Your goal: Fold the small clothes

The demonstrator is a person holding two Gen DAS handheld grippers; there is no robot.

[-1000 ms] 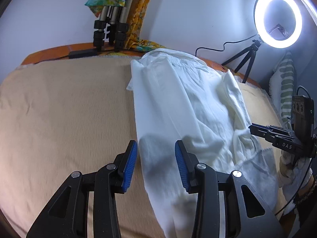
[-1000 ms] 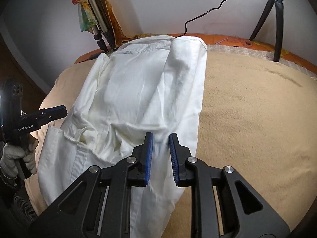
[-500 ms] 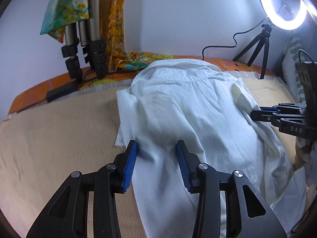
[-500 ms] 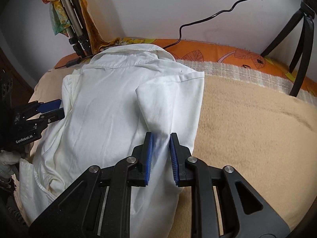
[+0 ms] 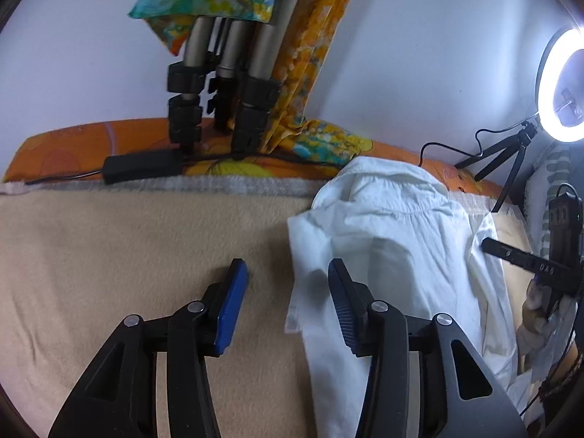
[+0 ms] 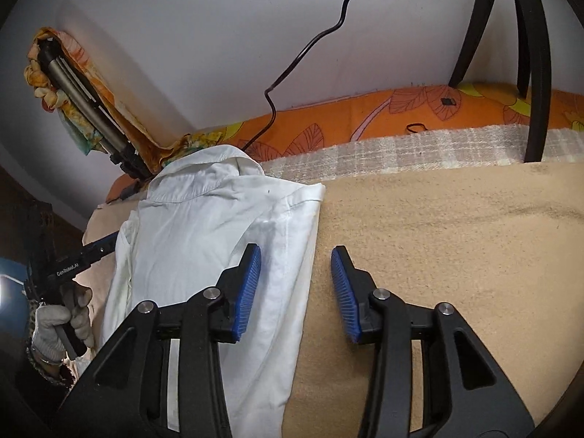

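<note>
Left gripper (image 5: 283, 301): your jaws have been spreading, straddling the white cotton shirt's (image 5: 394, 255) edge, gripping nothing.
Right gripper (image 6: 295, 286): you are just letting go, jaws apart over the tan woollen blanket (image 6: 456, 233).

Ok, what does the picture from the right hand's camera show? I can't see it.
A white shirt lies folded into a long strip on a tan blanket, collar toward the wall. The right gripper, jaws just opened, hangs over the shirt's edge, holding nothing. The left gripper, in a gloved hand, sits at the shirt's other side.
</note>
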